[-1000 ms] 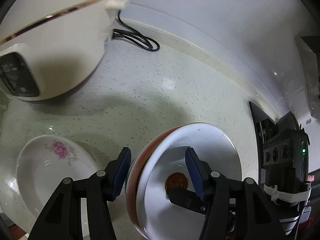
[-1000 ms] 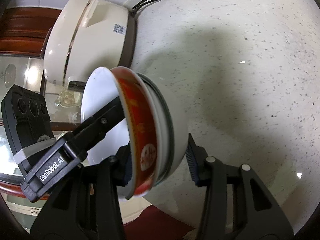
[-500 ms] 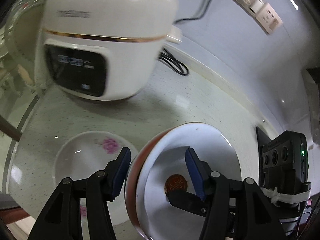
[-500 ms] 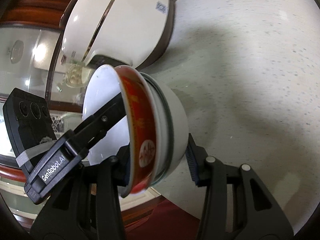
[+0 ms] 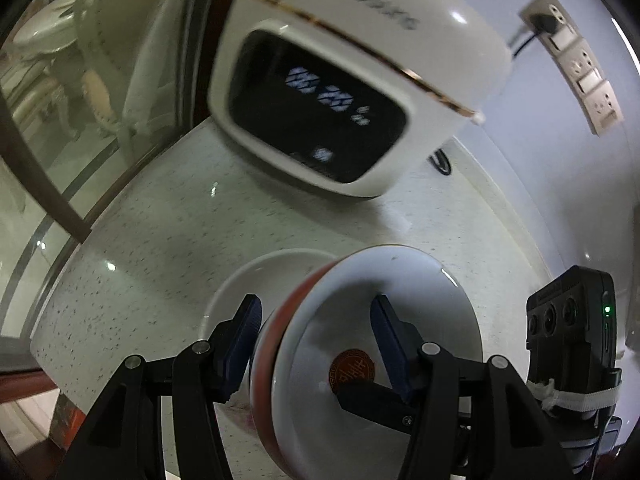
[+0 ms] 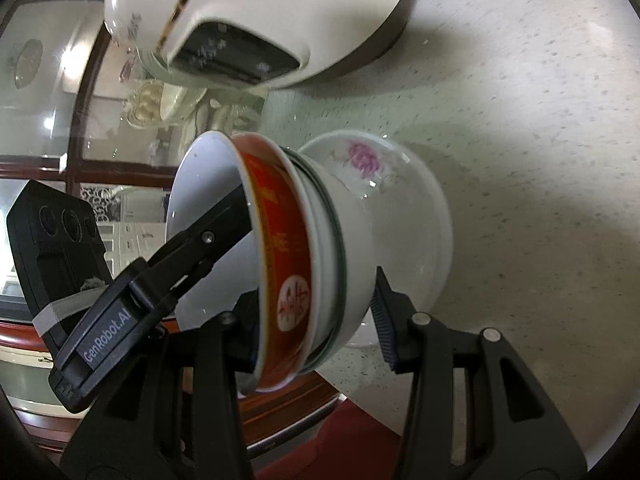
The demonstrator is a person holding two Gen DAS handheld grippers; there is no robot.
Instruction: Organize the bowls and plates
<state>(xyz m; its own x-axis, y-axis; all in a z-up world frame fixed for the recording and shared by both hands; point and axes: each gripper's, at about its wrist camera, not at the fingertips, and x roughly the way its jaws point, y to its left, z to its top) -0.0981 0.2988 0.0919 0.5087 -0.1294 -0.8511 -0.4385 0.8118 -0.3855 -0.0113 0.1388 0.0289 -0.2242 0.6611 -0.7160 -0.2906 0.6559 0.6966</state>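
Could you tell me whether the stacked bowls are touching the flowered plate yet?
Cannot tell: in both views the stacked bowls overlap the flowered plate, hiding any contact or gap.

Rice cooker (image 5: 352, 92) motion-blurred, brand lettering and display digits unreadable; top cut off in right wrist view. Floral plate (image 6: 400, 184) mostly hidden behind stacked bowls (image 6: 304, 264) in both views. Lower bowls' count unclear, only rims show. Left gripper (image 5: 316, 344) far finger inside the red bowl (image 5: 384, 320); pad contact hidden. Right gripper (image 6: 316, 316) left pad hidden behind bowl rim. Cabinet contents behind glass (image 5: 60, 80) indistinct.
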